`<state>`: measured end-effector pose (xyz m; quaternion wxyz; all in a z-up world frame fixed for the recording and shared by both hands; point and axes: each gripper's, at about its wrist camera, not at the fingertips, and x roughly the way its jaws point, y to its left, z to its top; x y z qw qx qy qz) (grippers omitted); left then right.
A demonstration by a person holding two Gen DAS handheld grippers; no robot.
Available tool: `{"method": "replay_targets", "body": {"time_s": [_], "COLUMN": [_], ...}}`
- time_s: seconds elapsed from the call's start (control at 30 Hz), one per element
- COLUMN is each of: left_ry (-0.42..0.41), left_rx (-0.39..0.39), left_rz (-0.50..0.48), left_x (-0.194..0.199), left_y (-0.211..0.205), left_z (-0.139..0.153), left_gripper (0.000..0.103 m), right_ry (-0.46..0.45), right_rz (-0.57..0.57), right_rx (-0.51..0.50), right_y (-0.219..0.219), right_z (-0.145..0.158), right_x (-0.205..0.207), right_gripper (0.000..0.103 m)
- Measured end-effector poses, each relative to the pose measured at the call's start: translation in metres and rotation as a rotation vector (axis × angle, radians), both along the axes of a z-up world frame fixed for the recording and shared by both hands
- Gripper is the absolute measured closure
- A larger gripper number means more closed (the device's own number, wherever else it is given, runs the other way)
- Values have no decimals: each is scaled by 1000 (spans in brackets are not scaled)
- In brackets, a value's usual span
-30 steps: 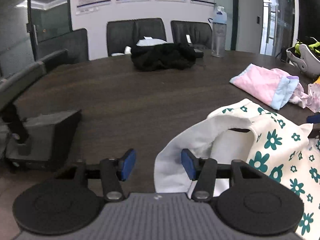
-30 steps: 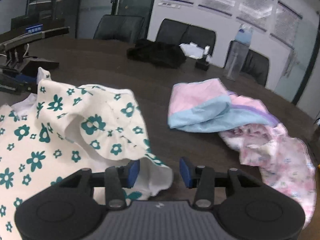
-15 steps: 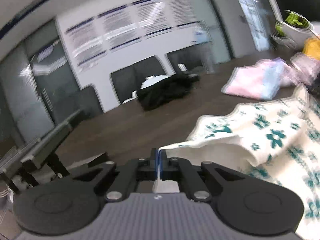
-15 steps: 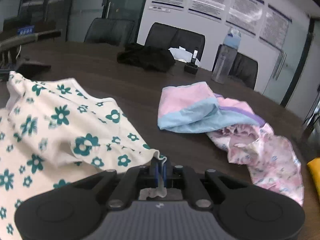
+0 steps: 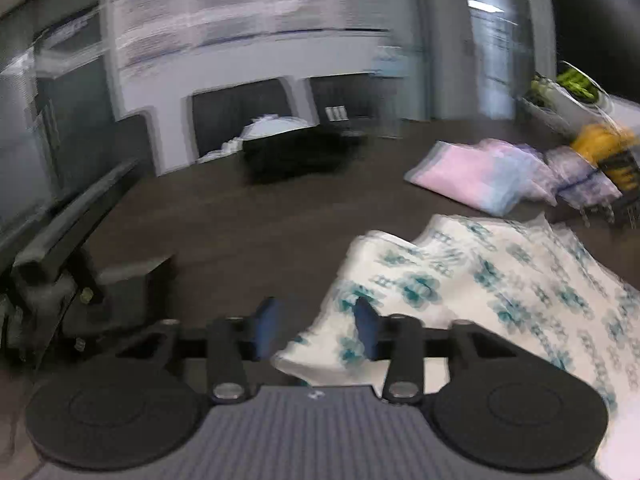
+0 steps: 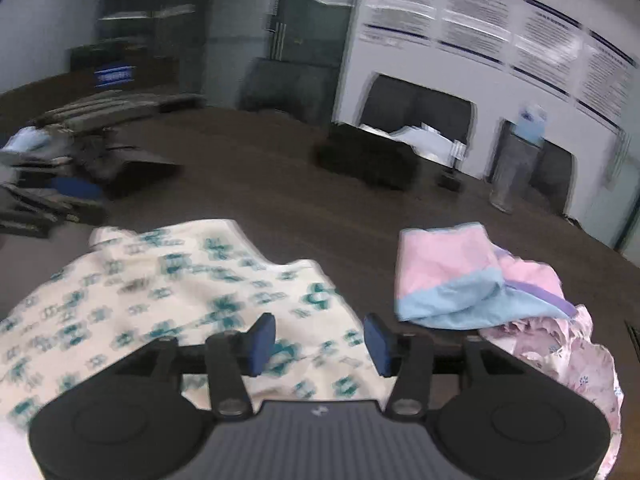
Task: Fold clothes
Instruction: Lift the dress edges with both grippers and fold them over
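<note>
Between my left gripper's (image 5: 316,320) parted fingers lay a corner of the white garment with teal flowers (image 5: 480,280), loose, not pinched. My right gripper (image 6: 320,338) stood spread too, over the same cloth's near hem, holding nothing. Beyond my right fingers sat the pink-and-blue garment (image 6: 448,276) on the dark table (image 6: 280,200). I judged myself between grips on the floral piece; any next pinch needed an edge squarely between the pads.
</note>
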<state>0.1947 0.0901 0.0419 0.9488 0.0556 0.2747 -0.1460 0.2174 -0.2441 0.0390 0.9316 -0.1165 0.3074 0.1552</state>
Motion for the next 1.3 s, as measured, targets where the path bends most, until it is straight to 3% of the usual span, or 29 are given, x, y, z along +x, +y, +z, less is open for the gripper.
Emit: {"method": "replay_targets", "body": {"time_s": [0.07, 0.2, 0.23, 0.27, 0.33, 0.47, 0.53, 0.6, 0.63, 0.67, 0.73, 0.8, 0.93, 1.03, 1.1, 1.13, 1.17, 1.2, 1.3], "left_ry": [75, 104, 116, 121, 124, 134, 125, 97, 96, 98, 127, 148, 189, 205, 214, 215, 215, 214, 186], "left_rx": [-36, 27, 35, 46, 70, 131, 133, 97, 79, 61, 79, 98, 11, -11, -34, -44, -41, -39, 15], "left_rz": [29, -1, 4, 4, 2, 2, -9, -20, -34, -51, -63, -66, -56, -74, -87, -95, -105, -114, -82], "left_x": [20, 33, 34, 33, 29, 21, 25, 35, 45, 56, 77, 94, 105, 107, 108, 108, 107, 107, 104], "left_y": [-6, -27, -30, -31, -34, -40, -36, -35, -35, -35, -49, -62, -56, -54, -53, -52, -54, -55, -63], "left_z": [-7, -26, -30, -33, -36, -30, -20, -4, 0, 3, -7, -17, -29, -33, -33, -33, -33, -33, -32], "left_gripper": [55, 54, 57, 65, 69, 71, 71, 63, 49, 40, 41, 43, 46, 51, 62, 72, 88, 94, 98], "right_ry": [34, 101, 118, 129, 136, 168, 161, 141, 124, 101, 75, 72, 124, 139, 144, 146, 148, 145, 115], "right_rz": [-28, -84, -98, -107, -103, -99, -105, -97, -89, -76, -55, -24, 16, 24, 24, 22, 22, 25, -5], "right_rx": [26, 77, 89, 99, 115, 97, 43, 40, 57, 85, 114, 139, 182, 147, 157, 174, 189, 192, 143], "right_y": [-5, -15, -17, -19, -21, -23, -19, -18, -17, -17, -11, -4, 5, 8, 7, 5, 4, 4, 8], "right_z": [-9, -26, -30, -33, -36, -41, -38, -27, -20, -14, -9, -12, -29, -41, -47, -49, -50, -51, -51], "right_x": [12, 35, 40, 45, 50, 55, 51, 47, 46, 48, 59, 74, 104, 110, 111, 112, 112, 111, 107], "right_gripper": [56, 57, 58, 59, 61, 97, 97, 94, 92, 83, 71, 71, 71, 74, 74, 80, 88, 91, 98]}}
